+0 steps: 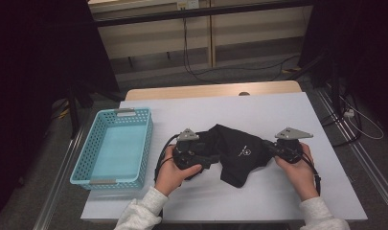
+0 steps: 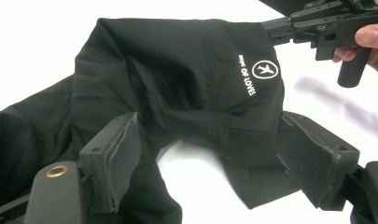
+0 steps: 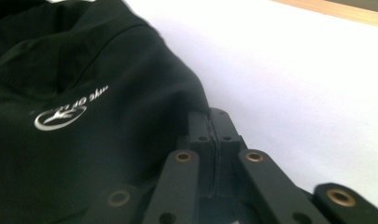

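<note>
A crumpled black garment (image 1: 237,151) with a small white logo (image 2: 263,69) lies on the white table cover. My left gripper (image 1: 207,157) is at the garment's left side. In the left gripper view its jaws (image 2: 210,156) stand wide open, with a fold of the cloth lying loose between the pads (image 2: 126,156). My right gripper (image 1: 272,149) is at the garment's right edge. Its jaws (image 3: 210,133) are pressed together, and the cloth's edge (image 3: 177,102) runs in at their tips. The left gripper view shows that right gripper (image 2: 277,27) pinching the cloth at the top right.
An empty light-blue plastic basket (image 1: 112,146) stands at the table's left side. The white cover (image 1: 258,108) has bare room behind and to the right of the garment. A wooden table edge (image 1: 211,89) shows at the back; cables (image 1: 201,72) lie on the floor beyond.
</note>
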`<action>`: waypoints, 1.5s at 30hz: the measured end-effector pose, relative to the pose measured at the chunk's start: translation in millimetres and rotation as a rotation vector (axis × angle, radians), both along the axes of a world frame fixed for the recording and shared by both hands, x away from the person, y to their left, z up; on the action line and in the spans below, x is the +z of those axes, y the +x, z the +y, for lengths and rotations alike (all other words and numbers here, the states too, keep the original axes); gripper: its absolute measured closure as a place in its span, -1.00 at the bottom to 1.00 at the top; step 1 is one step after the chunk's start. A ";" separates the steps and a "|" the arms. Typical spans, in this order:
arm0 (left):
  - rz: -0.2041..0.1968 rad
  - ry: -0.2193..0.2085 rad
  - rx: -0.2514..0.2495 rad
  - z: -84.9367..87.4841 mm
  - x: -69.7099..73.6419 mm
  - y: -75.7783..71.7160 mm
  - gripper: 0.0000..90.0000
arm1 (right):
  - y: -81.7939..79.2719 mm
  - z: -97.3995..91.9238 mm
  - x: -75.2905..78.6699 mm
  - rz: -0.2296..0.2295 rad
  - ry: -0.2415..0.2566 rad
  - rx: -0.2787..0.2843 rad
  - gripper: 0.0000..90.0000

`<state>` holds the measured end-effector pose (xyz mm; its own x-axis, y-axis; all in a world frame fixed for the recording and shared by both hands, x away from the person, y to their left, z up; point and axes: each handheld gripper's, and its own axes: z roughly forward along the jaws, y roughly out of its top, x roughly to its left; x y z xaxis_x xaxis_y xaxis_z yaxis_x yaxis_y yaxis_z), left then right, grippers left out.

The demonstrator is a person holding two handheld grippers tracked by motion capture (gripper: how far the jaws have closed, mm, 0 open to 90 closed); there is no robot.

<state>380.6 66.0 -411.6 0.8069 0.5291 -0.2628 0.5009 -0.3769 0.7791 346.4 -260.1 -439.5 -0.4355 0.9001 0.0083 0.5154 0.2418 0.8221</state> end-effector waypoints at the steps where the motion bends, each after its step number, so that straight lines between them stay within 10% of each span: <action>1: 0.000 0.001 -0.001 -0.1 -0.9 0.1 -0.52 | -0.9 1.4 -0.5 0.001 -0.008 0.007 0.94; 11: -0.010 0.003 0.020 5.0 -0.9 3.8 -0.58 | -22.5 32.1 22.1 -0.077 -0.057 0.167 0.34; 17: -0.012 0.001 0.028 6.9 -0.1 4.1 -0.59 | -30.7 69.3 13.5 0.024 -0.003 0.333 0.31; 21: -0.009 0.001 0.033 8.2 -0.3 4.7 -0.59 | -31.6 87.0 1.0 0.068 -0.074 0.380 0.21; 25: -0.006 0.005 0.033 8.7 -2.0 5.6 -0.59 | -27.6 89.9 -11.5 0.101 -0.139 0.368 0.15; 29: -0.007 0.009 0.030 7.9 -2.9 5.4 -0.59 | -25.9 86.4 -12.0 0.102 -0.112 0.365 0.85; 35: -0.003 0.018 0.024 5.8 -5.0 4.8 -0.59 | -22.2 70.7 9.3 0.061 0.024 0.316 0.98; 45: -0.015 0.039 -0.034 -12.3 -14.1 -3.5 -0.61 | -12.7 4.4 22.0 -0.052 0.088 0.034 1.00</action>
